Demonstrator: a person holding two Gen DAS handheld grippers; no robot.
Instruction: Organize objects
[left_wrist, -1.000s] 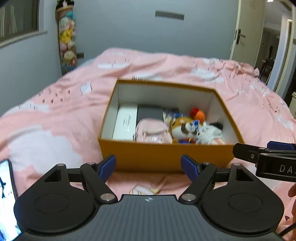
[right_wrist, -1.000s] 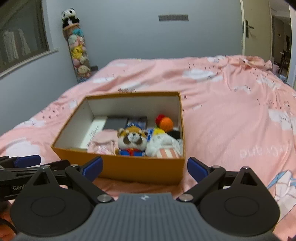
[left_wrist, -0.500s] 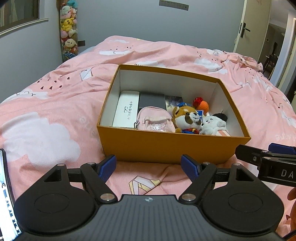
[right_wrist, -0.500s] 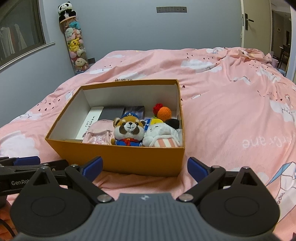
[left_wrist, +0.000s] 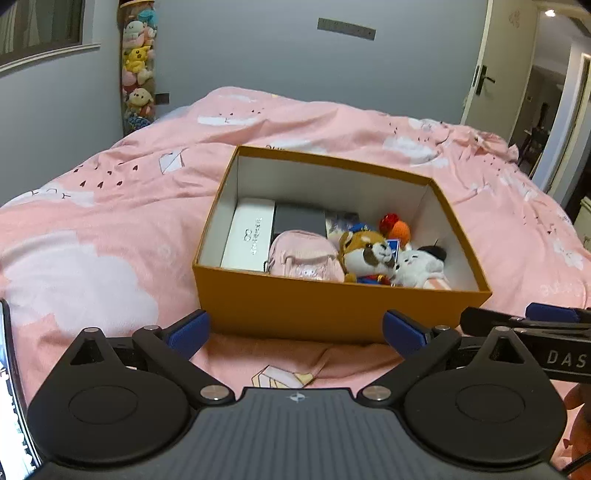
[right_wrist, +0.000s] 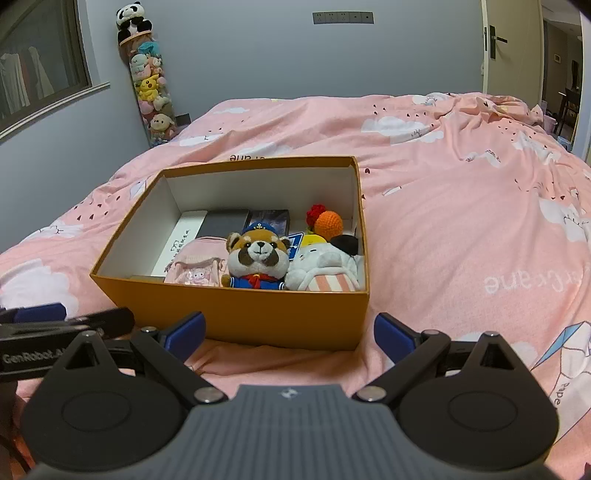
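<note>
An open orange box (left_wrist: 332, 314) (right_wrist: 240, 314) sits on the pink bed, just beyond both grippers. Inside lie a white carton (left_wrist: 251, 232), a dark grey box (left_wrist: 299, 219), a pink mini backpack (left_wrist: 303, 254) (right_wrist: 195, 266), a red panda plush (left_wrist: 365, 254) (right_wrist: 258, 258), a white plush (left_wrist: 417, 266) (right_wrist: 325, 269) and an orange crocheted ball (left_wrist: 400, 230) (right_wrist: 328, 223). My left gripper (left_wrist: 295, 330) hovers before the box's front wall; its jaws are opening, with nothing between them. My right gripper (right_wrist: 289, 332) is open beside it, also holding nothing.
The pink bedspread (right_wrist: 461, 221) stretches all around the box. A lit phone screen (left_wrist: 11, 387) shows at the left edge. A tall tube of plush toys (right_wrist: 151, 88) stands by the far wall, and a door (left_wrist: 484, 74) is at the right.
The left gripper's blue pads stand farther apart than before. The right gripper's jaws are unchanged. The box and its contents have not moved.
</note>
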